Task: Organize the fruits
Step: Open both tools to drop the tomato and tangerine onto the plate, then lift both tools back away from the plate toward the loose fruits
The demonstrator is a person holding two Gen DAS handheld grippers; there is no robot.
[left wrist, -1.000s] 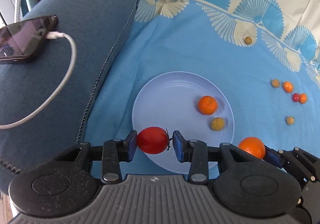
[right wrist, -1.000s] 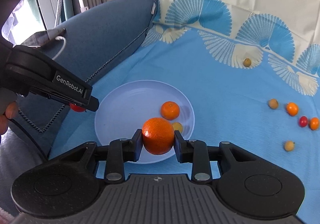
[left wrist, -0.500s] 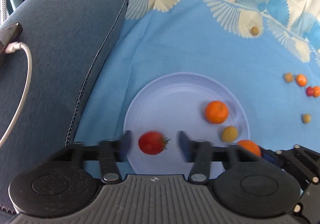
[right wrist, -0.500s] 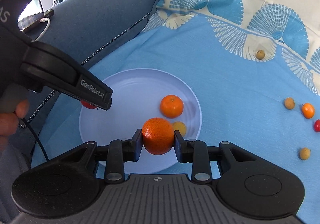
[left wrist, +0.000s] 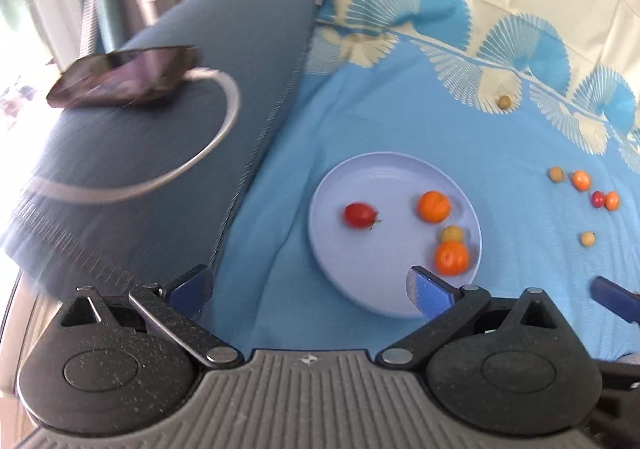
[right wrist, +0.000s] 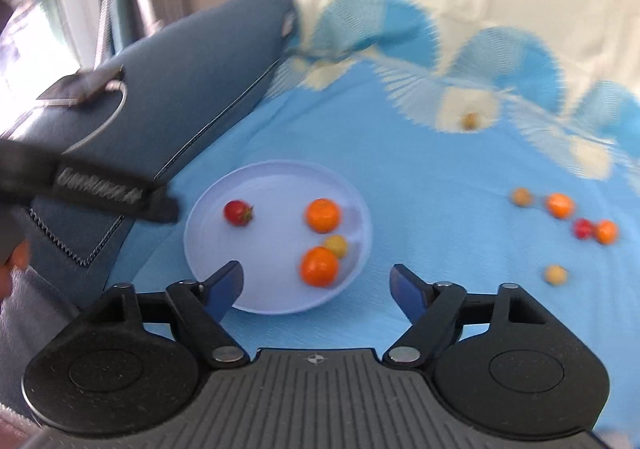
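Now both tools have just let go: the left gripper [left wrist: 308,289] and right gripper [right wrist: 316,289] have sprung wide, nothing between their jaws. Their tomato [left wrist: 360,214] and orange [left wrist: 451,257] lie on the plate [left wrist: 384,177], so two more fruits count as sorted. On the plate: two oranges, one tomato, one yellowish fruit. Right of the plate, six small fruits wait on the cloth [left wrist: 400,121].

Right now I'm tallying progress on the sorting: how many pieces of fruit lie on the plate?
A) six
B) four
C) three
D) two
B: on the plate lie a red tomato, two oranges and a small yellowish fruit between them; the other small fruits lie out on the blue cloth.
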